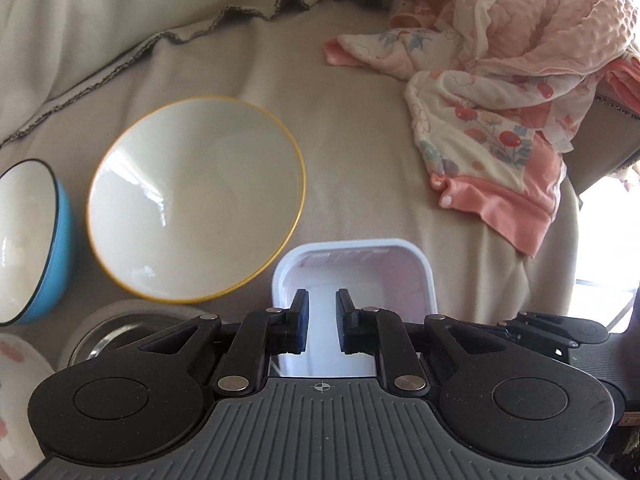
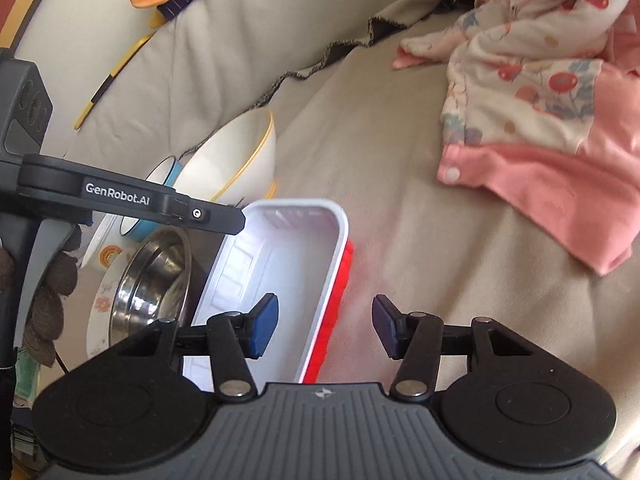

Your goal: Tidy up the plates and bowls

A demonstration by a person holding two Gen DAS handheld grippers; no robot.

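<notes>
A rectangular container, white inside and red outside, is tilted on the beige cover. My left gripper is shut on its near wall; in the right wrist view the left gripper reaches its far rim. My right gripper straddles the container's right wall, one pad inside, one outside, neither pressing. Left of the container sit a yellow-rimmed white bowl, a blue bowl, a steel bowl and a floral plate.
Pink and floral baby clothes lie heaped at the right on the beige cover. The cover's frayed edge runs along the back. In the right wrist view the steel bowl rests on the floral plate.
</notes>
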